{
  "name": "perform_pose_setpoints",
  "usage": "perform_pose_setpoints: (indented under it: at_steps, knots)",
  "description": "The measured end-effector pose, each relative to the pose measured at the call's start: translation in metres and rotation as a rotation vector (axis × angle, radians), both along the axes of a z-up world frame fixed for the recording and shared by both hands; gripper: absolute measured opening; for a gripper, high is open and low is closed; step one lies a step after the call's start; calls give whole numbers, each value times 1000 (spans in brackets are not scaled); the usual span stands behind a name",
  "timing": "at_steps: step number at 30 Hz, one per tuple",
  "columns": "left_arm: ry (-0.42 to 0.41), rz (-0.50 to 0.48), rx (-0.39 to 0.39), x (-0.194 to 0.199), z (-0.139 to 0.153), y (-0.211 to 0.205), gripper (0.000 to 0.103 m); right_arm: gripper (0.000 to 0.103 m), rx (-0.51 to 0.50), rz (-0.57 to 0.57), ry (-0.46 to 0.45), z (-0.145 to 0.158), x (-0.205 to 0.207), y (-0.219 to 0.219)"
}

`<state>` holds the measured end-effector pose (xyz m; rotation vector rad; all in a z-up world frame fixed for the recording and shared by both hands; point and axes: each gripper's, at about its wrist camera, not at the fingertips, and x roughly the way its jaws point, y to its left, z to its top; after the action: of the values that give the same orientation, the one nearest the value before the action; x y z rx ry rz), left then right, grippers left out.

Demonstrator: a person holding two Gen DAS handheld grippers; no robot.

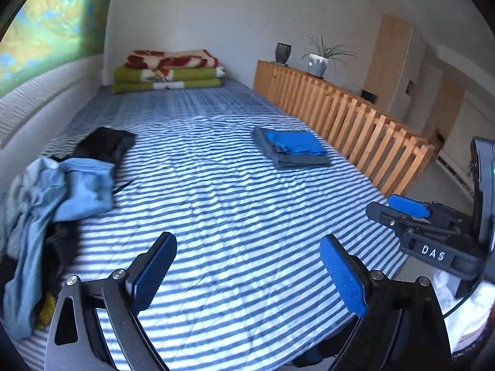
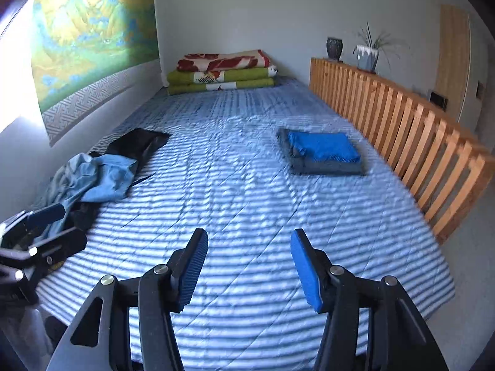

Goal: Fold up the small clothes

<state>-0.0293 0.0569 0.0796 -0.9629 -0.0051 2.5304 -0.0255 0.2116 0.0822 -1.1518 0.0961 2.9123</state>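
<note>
A heap of unfolded clothes, light blue on top point(image 1: 62, 191) point(image 2: 99, 176) with black pieces point(image 1: 105, 145) point(image 2: 139, 142), lies at the left side of the striped bed point(image 1: 232, 216) point(image 2: 247, 210). A folded stack, bright blue on grey point(image 1: 294, 148) point(image 2: 323, 153), sits toward the right. My left gripper point(image 1: 247, 272) hovers open over the bed's near end with nothing between its blue pads. My right gripper point(image 2: 249, 266) is open and empty too; it also shows at the right edge of the left wrist view point(image 1: 408, 213). The left gripper point(image 2: 40, 232) appears at the left edge of the right wrist view.
Folded blankets, red-patterned on green point(image 1: 168, 72) point(image 2: 221, 72), are stacked at the far end. A wooden slatted rail point(image 1: 340, 114) point(image 2: 402, 123) runs along the right side, bearing a dark vase point(image 1: 283, 52) and a potted plant point(image 1: 318, 61). A wall with a hanging picture point(image 2: 89, 37) bounds the left.
</note>
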Motion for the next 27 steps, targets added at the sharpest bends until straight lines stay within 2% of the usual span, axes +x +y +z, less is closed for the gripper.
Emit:
perform_pose_setpoints:
  at_steps: [3, 8, 12, 15, 21, 27]
  knots:
    - [-10, 30, 13, 31, -9, -14, 96, 52, 16, -22, -3, -9, 21, -13]
    - [-14, 42, 43, 70, -12, -30, 96, 52, -37, -35, -26, -15, 52, -19]
    - [9, 28, 36, 84, -7, -26, 98, 53, 19, -56, 25, -4, 74, -22]
    - [17, 23, 32, 86, -6, -17, 101, 57, 60, -95, 64, -3, 80, -21]
    - [-41, 29, 17, 65, -23, -2, 102, 58, 40, -117, 8, -24, 68, -8]
    - [-92, 53, -2, 46, -40, 3, 102, 58, 22, -114, -3, -31, 59, -1]
